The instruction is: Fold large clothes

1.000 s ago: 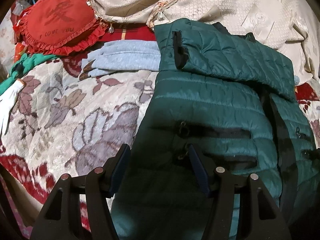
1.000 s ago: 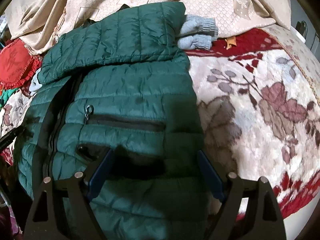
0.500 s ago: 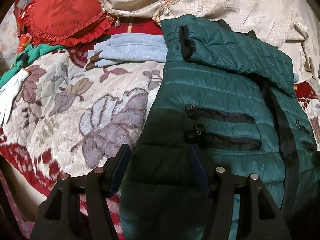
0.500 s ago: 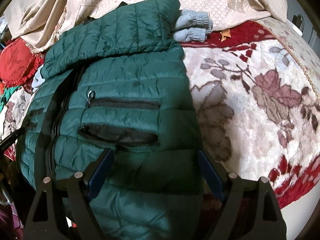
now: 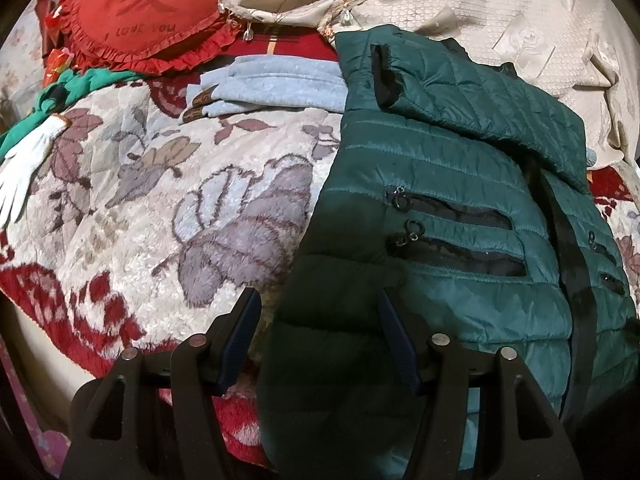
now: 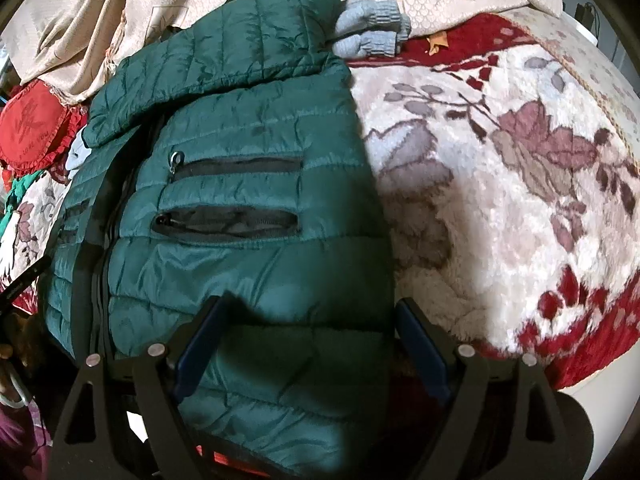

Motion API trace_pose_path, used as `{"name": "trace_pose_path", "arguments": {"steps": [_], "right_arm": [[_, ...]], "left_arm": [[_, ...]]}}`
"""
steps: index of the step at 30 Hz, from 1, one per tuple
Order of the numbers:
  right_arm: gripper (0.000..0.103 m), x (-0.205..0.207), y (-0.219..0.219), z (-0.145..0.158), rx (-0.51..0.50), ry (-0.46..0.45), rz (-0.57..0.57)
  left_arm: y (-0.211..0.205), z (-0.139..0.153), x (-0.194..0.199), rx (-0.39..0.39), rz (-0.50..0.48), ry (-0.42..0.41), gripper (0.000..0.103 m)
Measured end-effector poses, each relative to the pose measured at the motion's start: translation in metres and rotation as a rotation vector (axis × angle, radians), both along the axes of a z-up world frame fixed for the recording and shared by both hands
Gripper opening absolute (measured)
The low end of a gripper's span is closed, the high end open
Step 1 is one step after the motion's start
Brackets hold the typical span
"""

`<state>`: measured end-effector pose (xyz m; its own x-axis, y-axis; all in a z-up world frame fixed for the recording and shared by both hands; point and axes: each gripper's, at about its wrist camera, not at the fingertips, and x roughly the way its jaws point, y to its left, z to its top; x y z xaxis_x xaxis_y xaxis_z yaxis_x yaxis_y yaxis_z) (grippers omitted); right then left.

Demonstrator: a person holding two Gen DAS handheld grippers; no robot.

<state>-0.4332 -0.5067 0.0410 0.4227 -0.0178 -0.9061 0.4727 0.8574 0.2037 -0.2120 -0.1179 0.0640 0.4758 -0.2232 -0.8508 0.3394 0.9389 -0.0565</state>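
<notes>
Green puffer jacket [image 5: 440, 208] is lying front-up across the floral blanket [image 5: 160, 200], filling the centre and right of the left wrist view and the centre-left of the right wrist view. Sleeves appear already folded across the chest near the top of both frames; the hem is hanging toward the cameras at the bottom edge.

Step in hand, as I judge it: taking the hem for the bottom-to-top fold. Next move calls for both grippers closing on the hem corners together, then lifting evenly toward the collar.

Left gripper [image 5: 316, 336] is sitting low at the bottom centre, fingers spread apart and straddling the jacket's left edge, clamping nothing. Right gripper [image 6: 308, 340] is likewise hovering low over the hem, fingers wide, fabric lying between them ungripped.

Blue knit garment [image 5: 276, 84] is lying beyond the collar, upper centre.
</notes>
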Motion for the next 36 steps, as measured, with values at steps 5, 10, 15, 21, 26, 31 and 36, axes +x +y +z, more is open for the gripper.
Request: {"name": "trace_pose_path", "arguments": {"steps": [5,10,15,21,26,31,36], "right_arm": [[0.089,-0.002,0.003,0.000,-0.002,0.005,0.009],[0.089,-0.004,0.004,-0.001,0.009,0.011,0.022],[0.090,-0.004,0.008,-0.002,0.007,0.023,0.056],[0.091,-0.007,0.004,-0.005,0.016,0.035,0.061],[0.091,-0.012,-0.007,-0.004,0.041,0.018,0.039],[0.091,-0.011,-0.009,-0.023,0.208,0.010,0.040],[0.092,-0.007,0.002,-0.019,0.271,-0.062,0.096]], "left_arm": [[0.006,0.001,-0.003,-0.010,-0.008,0.017,0.043],[0.023,0.001,-0.001,-0.070,0.021,0.057,0.043],[0.035,-0.006,0.001,-0.113,0.041,0.102,0.043],[0.036,-0.008,-0.002,-0.123,0.045,0.103,0.043],[0.039,-0.010,0.001,-0.136,0.053,0.118,0.044],[0.026,-0.016,-0.006,-0.086,-0.009,0.148,0.053],[0.016,-0.024,-0.010,-0.135,-0.069,0.244,0.053]]}}
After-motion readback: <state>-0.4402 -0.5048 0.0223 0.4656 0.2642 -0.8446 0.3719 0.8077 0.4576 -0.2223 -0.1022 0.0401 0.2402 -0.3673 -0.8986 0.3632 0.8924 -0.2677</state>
